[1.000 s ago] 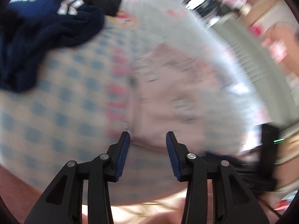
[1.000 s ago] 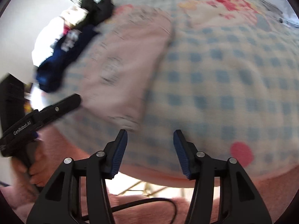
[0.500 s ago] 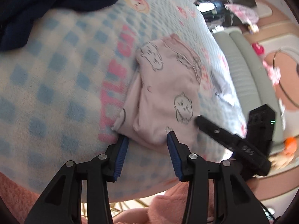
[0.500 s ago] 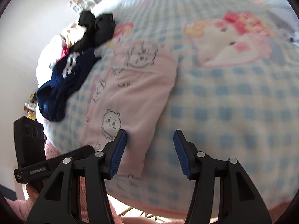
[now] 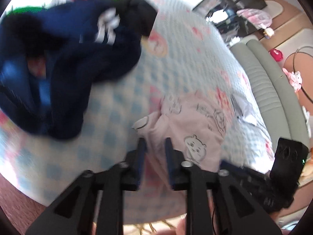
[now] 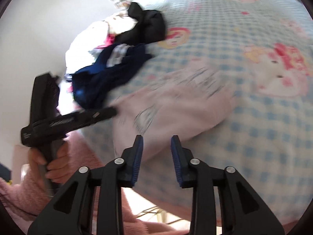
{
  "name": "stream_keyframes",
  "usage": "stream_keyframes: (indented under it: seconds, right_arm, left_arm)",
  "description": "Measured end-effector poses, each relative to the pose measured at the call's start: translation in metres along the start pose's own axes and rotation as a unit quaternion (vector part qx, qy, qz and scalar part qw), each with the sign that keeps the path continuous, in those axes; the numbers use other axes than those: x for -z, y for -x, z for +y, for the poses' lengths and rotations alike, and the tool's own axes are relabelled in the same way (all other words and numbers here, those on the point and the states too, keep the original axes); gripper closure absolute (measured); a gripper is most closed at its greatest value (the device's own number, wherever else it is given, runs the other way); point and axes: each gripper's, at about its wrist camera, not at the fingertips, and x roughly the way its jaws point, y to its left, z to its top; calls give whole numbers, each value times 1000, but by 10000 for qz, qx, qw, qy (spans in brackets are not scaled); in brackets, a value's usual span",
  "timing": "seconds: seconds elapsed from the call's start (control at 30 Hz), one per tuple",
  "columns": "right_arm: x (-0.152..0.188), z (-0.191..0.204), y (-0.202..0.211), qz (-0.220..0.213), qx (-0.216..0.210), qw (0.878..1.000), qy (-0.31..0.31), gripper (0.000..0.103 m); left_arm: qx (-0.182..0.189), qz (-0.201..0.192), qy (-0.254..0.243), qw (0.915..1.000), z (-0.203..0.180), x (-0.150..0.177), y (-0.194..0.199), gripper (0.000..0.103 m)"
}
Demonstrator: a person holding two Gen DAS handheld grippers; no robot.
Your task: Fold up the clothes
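Currently, left gripper [image 5: 154, 146] and right gripper [image 6: 156, 144] are closing on the pink garment's [image 5: 191, 125] near edge; thin bites are risking slippage.

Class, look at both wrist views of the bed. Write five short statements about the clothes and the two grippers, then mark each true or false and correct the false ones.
1. The pink garment carries small cartoon animal drawings. True.
2. The navy garment is folded in a tidy square. False: it lies crumpled in a heap.
3. The left gripper has pink cloth between its jaws. True: an edge of the garment sits between them; they have just been closing.
4. The bed cover is plain white. False: it is blue-and-white checked with pink cartoon prints.
5. The right gripper is over the black garment. False: it is at the pink garment's near edge, its jaws just having been closing; the black one lies far off.
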Motion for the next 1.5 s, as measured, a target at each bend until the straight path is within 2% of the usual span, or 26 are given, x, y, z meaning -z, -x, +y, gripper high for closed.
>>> stream_keyframes:
  seconds: [0.03, 0.17, 0.23, 0.3, 0.33, 0.37, 0.4, 0.43, 0.5, 0.6, 0.67, 0.7, 0.73, 0.77, 0.8, 0.87, 0.9, 1.03, 1.1, 1.17, 1.2, 1.23, 1.3, 1.43, 1.5]
  right_arm:
    - [-1, -4, 2, -5, 148, 9999, -29, 65]
    - [-8, -38, 12, -186, 195, 9979, -585, 52]
    - [-18, -51, 7, -225, 298, 9965, -742, 49]
    - [-26, -60, -5, -155, 373, 9964, -742, 49]
    - [-30, -63, -13, -85, 401, 9966, -714, 49]
    - [-34, -67, -22, -14, 428, 9967, -687, 49]
    - [-36, -70, -31, 86, 400, 9967, -703, 54]
    - [-36, -72, -37, 196, 269, 9966, -753, 64]
    - [-33, -56, -29, 247, 182, 9976, -624, 66]
    - [-26, -28, -8, 200, -435, 9982, -358, 68]
    - [-22, -24, -2, 147, -426, 9981, -429, 67]
    - [-20, -22, 0, 121, -420, 9980, -464, 61]
    - [-19, -26, -2, 111, -237, 9984, -509, 55]
    - [-17, -29, -4, 100, -52, 9984, -553, 52]
    - [-15, -37, -11, 201, 4, 9970, -751, 51]
    - [-12, -45, -20, 287, -254, 9934, -1082, 50]
    - [-11, -47, -25, 292, -400, 9915, -1206, 47]
    - [-9, -43, -52, 355, -581, 9904, -1202, 35]
    - [-7, -45, -74, 494, -533, 9903, -1184, 36]
    - [-7, -48, -76, 403, -578, 9883, -1354, 51]
    - [-8, -45, -68, 289, -568, 9896, -1289, 54]
    - [-9, -42, -61, 173, -558, 9908, -1222, 56]
    - [-12, -35, -43, -21, -504, 9925, -1115, 60]
    - [-19, -40, 11, -526, -293, 9920, -1106, 61]
    - [-16, -60, 39, -747, -153, 9893, -1241, 60]
  left_arm:
    - [139, 181, 71, 9997, 2, 2, -9, 60]
    - [249, 470, 134, 9985, 4, 17, -31, 58]
    - [126, 423, 179, 9989, 4, 21, -40, 57]
    - [41, 265, 219, 9994, 1, 20, -42, 62]
    - [43, 100, 115, 9999, -3, 19, -39, 74]
    - [33, -58, -60, 10000, -8, 16, -34, 80]
    - [21, -211, -233, 9995, -13, 13, -29, 83]
    - [-10, -277, -362, 9990, -16, 8, -24, 84]
    - [-64, -411, -511, 9978, -20, -2, -16, 85]
    - [-246, -689, -489, 9961, -14, -20, -1, 84]
    - [-176, -659, -230, 9974, 2, -26, 0, 82]
    - [49, -487, 24, 9988, 13, -29, -4, 74]
    - [162, -344, 150, 9992, 18, -29, -10, 62]
    - [267, -206, 270, 9991, 23, -30, -16, 57]
    - [205, -154, 274, 9993, 26, -26, -19, 57]
    - [39, -79, 52, 9999, 27, -17, -24, 57]
    - [-24, -71, -84, 9999, 25, -13, -25, 57]
    - [-151, -81, -268, 9995, 22, -8, -32, 56]
    - [-13, -54, -285, 9996, 19, -9, -33, 55]
    - [194, -4, -380, 9991, 11, -9, -34, 56]
    - [157, -28, -529, 9985, 2, -7, -34, 58]
    - [77, -60, -634, 9979, -4, -5, -33, 71]
    - [52, -78, -757, 9971, -18, -5, -31, 83]
    - [313, -129, -1088, 9935, -63, -14, -29, 85]
    - [512, -102, -1266, 9906, -88, -18, -35, 85]
